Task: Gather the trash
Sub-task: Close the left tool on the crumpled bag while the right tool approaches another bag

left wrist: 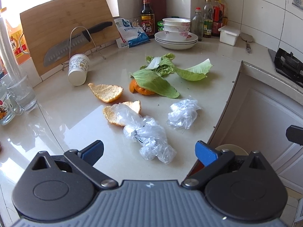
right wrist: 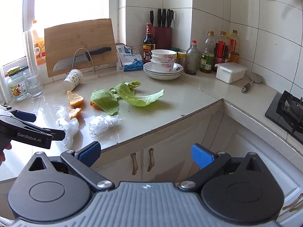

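Trash lies on the white counter: a long crumpled plastic bag, a plastic wad, several orange peels, cabbage leaves and a tipped paper cup. My left gripper is open and empty, hovering just short of the long plastic bag. My right gripper is open and empty, off the counter's front edge above the cabinet doors. The right wrist view shows the left gripper beside the plastic bag, the wad, the peels and the leaves.
A cutting board with a knife on a wire rack stands at the back left. Stacked bowls and plates, bottles, a white box and a glass mug ring the counter. A stove is at right.
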`<state>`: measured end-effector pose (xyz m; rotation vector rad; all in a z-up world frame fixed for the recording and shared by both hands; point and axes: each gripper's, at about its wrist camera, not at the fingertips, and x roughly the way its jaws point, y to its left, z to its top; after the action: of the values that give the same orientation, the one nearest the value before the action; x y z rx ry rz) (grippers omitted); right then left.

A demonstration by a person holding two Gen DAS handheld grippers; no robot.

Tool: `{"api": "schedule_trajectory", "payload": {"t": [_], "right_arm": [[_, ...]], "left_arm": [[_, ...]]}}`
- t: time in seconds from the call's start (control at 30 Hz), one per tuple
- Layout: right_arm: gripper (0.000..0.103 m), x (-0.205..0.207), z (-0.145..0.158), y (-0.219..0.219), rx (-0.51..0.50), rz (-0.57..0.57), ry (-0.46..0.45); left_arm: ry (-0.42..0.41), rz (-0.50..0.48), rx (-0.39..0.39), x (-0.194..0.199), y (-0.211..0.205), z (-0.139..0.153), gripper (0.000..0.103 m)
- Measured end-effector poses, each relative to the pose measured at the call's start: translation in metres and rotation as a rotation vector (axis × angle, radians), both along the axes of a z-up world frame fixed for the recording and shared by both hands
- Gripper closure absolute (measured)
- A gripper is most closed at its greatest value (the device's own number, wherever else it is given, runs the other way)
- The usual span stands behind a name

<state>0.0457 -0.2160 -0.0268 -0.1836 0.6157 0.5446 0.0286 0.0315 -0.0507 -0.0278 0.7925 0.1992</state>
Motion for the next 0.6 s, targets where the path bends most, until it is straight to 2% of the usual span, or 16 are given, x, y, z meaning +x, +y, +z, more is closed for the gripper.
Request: {"api": "schedule_trajectory", "payload": {"t": [0.1, 0.27, 0.6], "right_arm": [[0.000, 0.007, -0.006, 0.009, -0.011, 0.014, 0.014], [0.000, 0.019, -0.015, 0.024, -0.025, 0.037, 0.038], [0.000, 0.039, -0.031, 0.054, -0.043, 0.083, 0.082]], "left_arm": [[0.017, -0.007, -0.020, 0.011, 0.007, -0.009, 0.004], [0.054, -0.025, -0.050, 0.029, 0.014, -0.024, 0.018], [0.072, -0.055, -0.091, 0.047, 0.023, -0.029, 0.037]]}}
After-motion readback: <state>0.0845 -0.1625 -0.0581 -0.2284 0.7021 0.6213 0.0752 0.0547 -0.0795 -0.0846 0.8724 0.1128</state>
